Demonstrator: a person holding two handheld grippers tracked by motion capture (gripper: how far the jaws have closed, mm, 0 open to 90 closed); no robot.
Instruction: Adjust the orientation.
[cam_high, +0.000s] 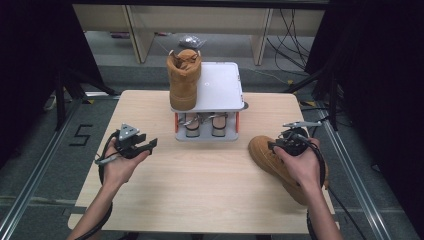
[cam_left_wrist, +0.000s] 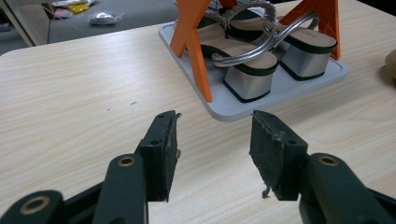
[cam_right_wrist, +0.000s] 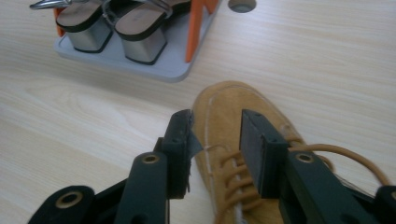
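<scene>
The person's right hand (cam_high: 300, 162) hides the middle of the tan boot (cam_high: 267, 155) on the table.

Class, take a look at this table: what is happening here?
A person with a gripper in each hand is putting shoes on a small two-level shoe rack. One tan boot already stands on the rack's top shelf, and a pair of silver-heeled sandals sits on the bottom tray. The right gripper straddles the toe end of the second tan boot, which lies on the table; whether its pads press on it cannot be told. The left gripper is open, with nothing between its jaws, above the table.
</scene>
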